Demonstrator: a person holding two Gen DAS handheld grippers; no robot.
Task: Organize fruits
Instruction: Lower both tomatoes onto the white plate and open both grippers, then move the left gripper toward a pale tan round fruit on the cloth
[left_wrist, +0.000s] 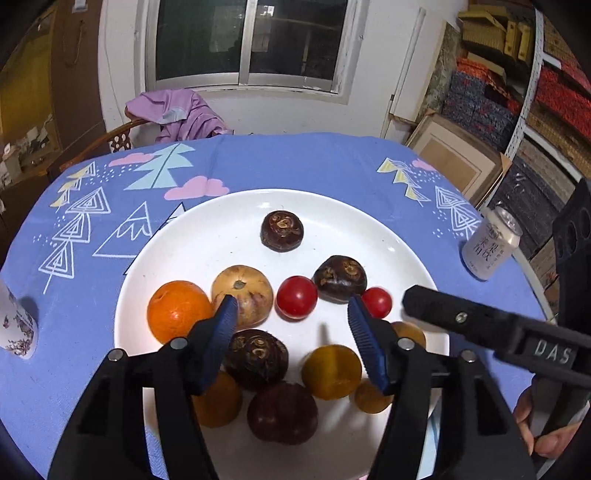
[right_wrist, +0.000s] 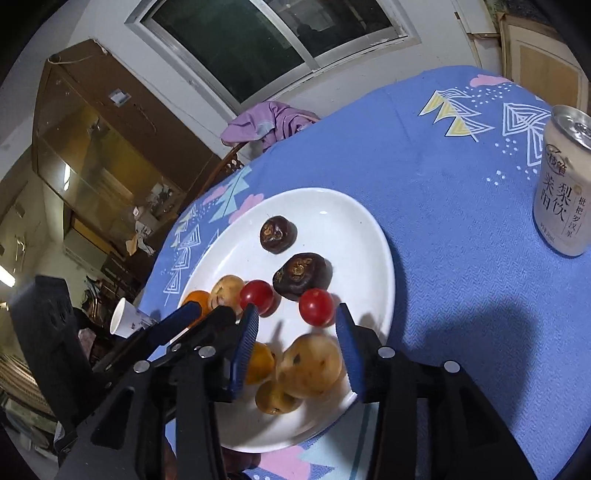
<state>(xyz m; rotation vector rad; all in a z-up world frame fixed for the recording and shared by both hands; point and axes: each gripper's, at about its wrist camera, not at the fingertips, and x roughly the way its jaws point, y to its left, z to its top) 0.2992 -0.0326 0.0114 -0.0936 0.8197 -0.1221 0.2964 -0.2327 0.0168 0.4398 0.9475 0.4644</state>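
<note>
So the fruit's all sitting on a big white plate (left_wrist: 207, 236) on the counter (left_wrist: 295, 162), which has a blue cloth with trees and clouds on it. Toward the back of the plate there's a dark brown water chestnut (left_wrist: 282, 231) on its own, then a second one (left_wrist: 340, 278) with a cherry tomato (left_wrist: 296, 297) on its left and another cherry tomato (left_wrist: 376, 302) on its right, just beside it. Left of those is a tan round fruit (left_wrist: 242, 295) touching an orange (left_wrist: 180, 311). Closer in there's a cluster of darker and yellow-orange fruits, partly hidden behind the tongs. The left tongs (left_wrist: 293, 315) hang over the near half of the plate with the blue pads wide apart, nothing between them. The right tongs (right_wrist: 295, 325) are spread apart too, over the plate's near right edge, a yellowish fruit (right_wrist: 310, 363) in the gap below them but not pinched. Off to the right a white drink can (left_wrist: 491, 248) stands upright on the cloth, well apart from the plate, and a patterned paper cup (left_wrist: 16, 328) sits at the left edge.
</note>
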